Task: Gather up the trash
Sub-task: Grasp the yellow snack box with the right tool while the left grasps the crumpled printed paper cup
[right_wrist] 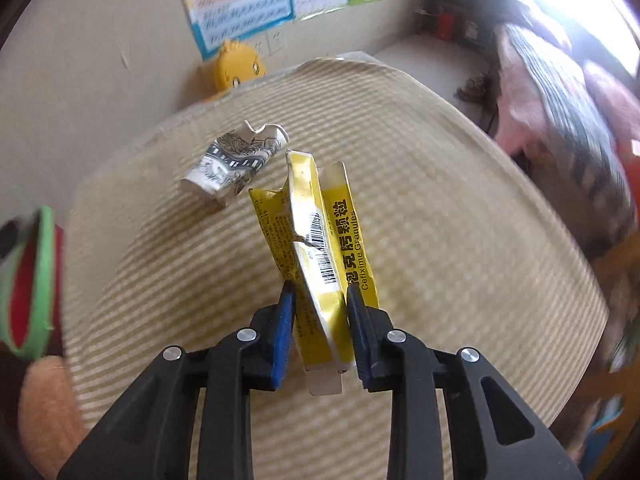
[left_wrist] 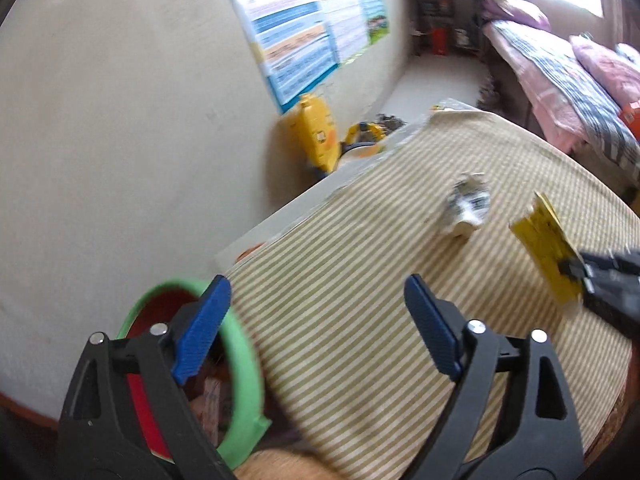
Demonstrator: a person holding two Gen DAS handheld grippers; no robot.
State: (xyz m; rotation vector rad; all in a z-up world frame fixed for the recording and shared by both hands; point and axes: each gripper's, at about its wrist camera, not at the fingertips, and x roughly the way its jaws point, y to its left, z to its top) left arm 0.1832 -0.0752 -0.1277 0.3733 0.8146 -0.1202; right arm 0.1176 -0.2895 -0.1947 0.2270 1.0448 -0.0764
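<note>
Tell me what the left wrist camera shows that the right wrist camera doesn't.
Only the left wrist view shows the left gripper, open and holding nothing, and looks down into the green-rimmed bin.

Only the right wrist view shows the print and barcode on the yellow medicine box and the blue pads pressing its sides.

Both show the crumpled paper cup lying on the striped cloth, the box held by the right gripper, the bin's rim, the wall poster and the bed.
</note>
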